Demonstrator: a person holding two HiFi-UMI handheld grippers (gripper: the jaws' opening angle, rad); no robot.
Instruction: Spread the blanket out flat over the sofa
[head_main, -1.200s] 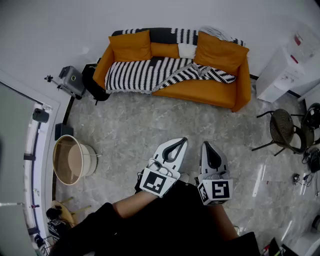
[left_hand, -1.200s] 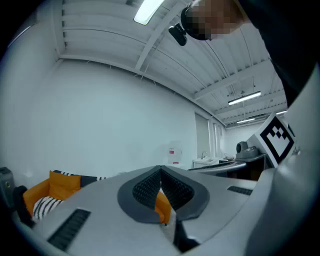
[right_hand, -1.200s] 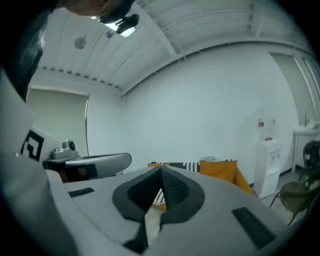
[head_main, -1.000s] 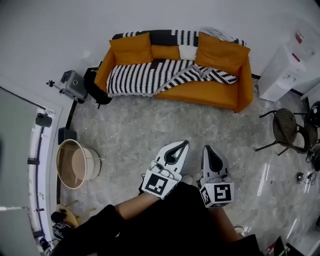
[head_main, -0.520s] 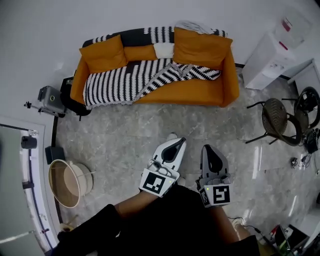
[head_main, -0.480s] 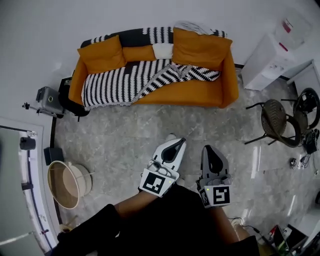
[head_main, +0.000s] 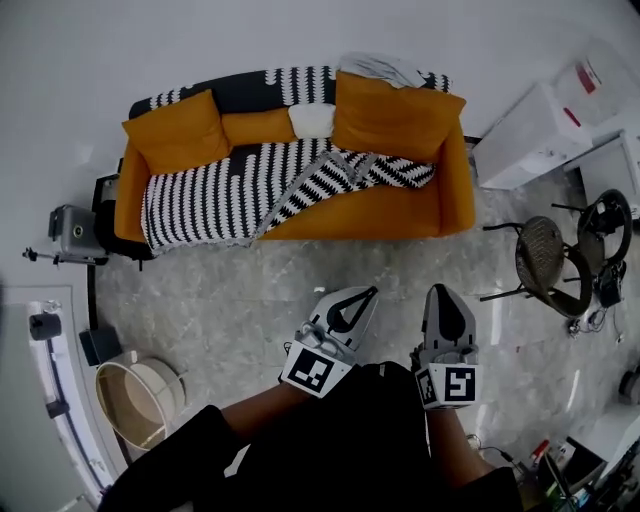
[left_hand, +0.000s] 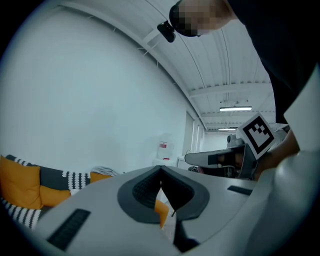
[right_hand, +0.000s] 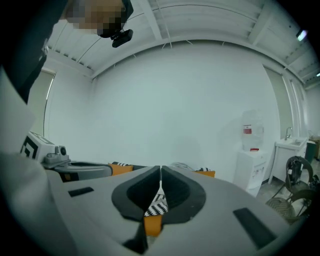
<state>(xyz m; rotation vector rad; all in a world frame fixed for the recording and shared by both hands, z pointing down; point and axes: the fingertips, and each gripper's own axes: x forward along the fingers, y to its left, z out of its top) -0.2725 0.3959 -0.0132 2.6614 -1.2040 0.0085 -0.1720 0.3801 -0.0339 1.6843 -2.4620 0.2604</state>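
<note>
No legible text, red label (right_hand: 248, 131) on white water dispenser (right_hand: 252, 170), too small to read

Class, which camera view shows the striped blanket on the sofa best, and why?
The head view: the whole blanket shows, partly folded over on the orange sofa. The left gripper view catches only a striped edge; the right gripper view only a small patch.

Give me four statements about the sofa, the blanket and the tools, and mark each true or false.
1. The blanket covers the whole seat of the sofa. False: the seat's right part is bare orange.
2. The left tool and the right tool are shut and empty. True.
3. The left tool touches the blanket. False: it is over the floor, apart from the sofa.
4. A left cushion and a right cushion, both orange, stand on the sofa. True.
</note>
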